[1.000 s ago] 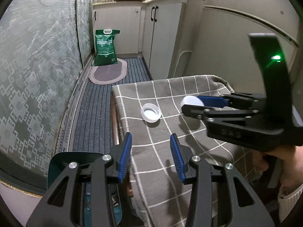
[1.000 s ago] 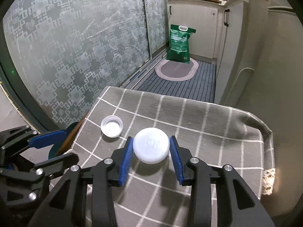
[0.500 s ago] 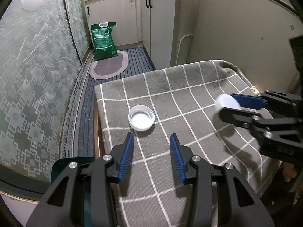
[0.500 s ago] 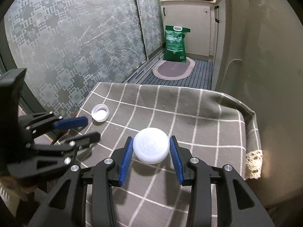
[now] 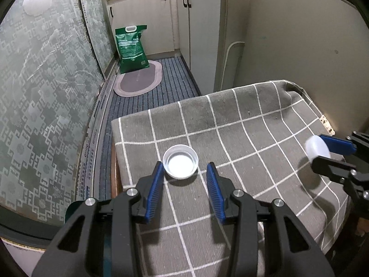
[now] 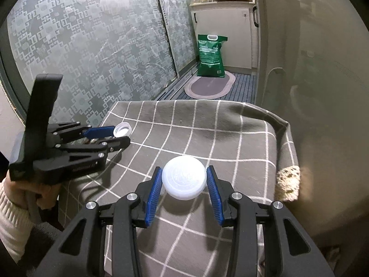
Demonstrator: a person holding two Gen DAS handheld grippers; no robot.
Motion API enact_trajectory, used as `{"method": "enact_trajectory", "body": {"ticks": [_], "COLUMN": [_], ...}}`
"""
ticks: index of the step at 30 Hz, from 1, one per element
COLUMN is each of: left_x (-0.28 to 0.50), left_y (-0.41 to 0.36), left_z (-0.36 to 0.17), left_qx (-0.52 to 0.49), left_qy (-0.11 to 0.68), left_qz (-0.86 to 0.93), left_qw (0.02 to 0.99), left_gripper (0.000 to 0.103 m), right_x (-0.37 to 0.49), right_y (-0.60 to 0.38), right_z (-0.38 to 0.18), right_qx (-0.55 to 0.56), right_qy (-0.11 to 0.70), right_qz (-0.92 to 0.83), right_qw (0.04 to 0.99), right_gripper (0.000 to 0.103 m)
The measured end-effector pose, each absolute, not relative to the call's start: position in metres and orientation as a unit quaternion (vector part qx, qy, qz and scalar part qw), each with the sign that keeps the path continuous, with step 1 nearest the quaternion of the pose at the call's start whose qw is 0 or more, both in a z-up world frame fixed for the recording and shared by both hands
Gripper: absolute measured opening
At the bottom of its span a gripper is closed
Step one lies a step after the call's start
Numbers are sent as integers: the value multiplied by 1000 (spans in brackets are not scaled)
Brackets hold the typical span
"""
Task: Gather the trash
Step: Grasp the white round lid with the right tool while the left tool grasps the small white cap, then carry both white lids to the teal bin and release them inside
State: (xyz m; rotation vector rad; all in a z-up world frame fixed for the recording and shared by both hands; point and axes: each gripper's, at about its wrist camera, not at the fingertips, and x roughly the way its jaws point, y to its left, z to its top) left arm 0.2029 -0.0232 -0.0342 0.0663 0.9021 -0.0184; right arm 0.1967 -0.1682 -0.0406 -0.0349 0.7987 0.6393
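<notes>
Your bench (image 5: 265, 124), draped in a grey checked cloth, carries one loose item, and you have the other in hand. Your right gripper (image 6: 184, 182) is clamped on the white round lid (image 6: 183, 177), held clear above the cloth with its flat top facing the camera and slightly up. Your left gripper (image 5: 185, 177) stands partly open and empty, its pads either side of the small white cap (image 5: 180, 165) near the bench's left edge, not yet pressing. To take it well, I'd settle lower so both pads meet the rim squarely, then close gently. The cap lies flat with its hollow side up; being round, it has no long axis.
</notes>
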Motion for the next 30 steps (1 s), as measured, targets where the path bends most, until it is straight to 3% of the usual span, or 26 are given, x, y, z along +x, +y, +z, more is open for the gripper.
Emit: {"method": "enact_trajectory", "body": {"ticks": [9, 30], "left_x": [210, 159], "left_y": [-23, 44], "left_z": [-33, 16], "left_qx": [30, -59], "left_qy": [438, 382], "left_qz": [5, -2], "left_qw": [898, 922], "left_gripper": [32, 32], "right_x": [190, 181], "right_y": [-174, -110], "right_z": [-37, -27], "right_qx": [-17, -63], "right_qy": [379, 381], "right_qz": [303, 317], "right_qw": [874, 866], "right_gripper": [40, 40]}}
